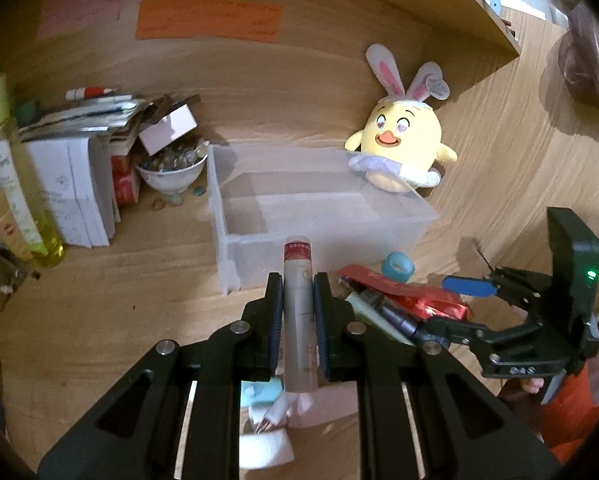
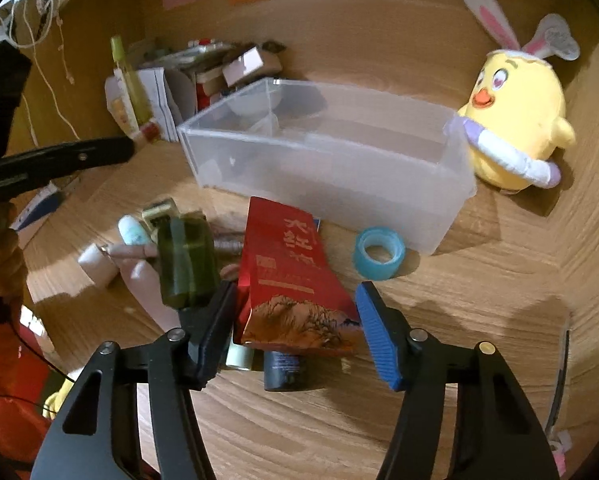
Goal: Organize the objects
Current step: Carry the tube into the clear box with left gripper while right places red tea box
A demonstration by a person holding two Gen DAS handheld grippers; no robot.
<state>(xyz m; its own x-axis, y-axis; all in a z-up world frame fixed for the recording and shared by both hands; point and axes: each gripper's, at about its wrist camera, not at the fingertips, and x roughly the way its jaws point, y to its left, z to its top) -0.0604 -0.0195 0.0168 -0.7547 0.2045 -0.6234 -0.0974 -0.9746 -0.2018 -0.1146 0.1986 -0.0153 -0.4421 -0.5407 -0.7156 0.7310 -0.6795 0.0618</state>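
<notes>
A slim silver tube with a red band (image 1: pixel 298 312) sits clamped between the closed pads of the left hand-held gripper (image 1: pixel 298 292), its long axis running straight ahead along the fingers and its capped end pointing at the near wall of the clear plastic bin (image 1: pixel 235 240), which lies directly in front on the wooden surface (image 1: pixel 99 312); the bin looks empty, so the drop-off appears to call for a short forward carry over that wall. To the right, the right hand-held gripper (image 2: pixel 297 328) stands open, its jaws straddling a red foil pouch (image 2: pixel 295 280) lying lengthwise toward the bin in the pile of loose items, beside a roll of blue tape (image 2: pixel 379 252) and a dark green bottle (image 2: pixel 185 264)
</notes>
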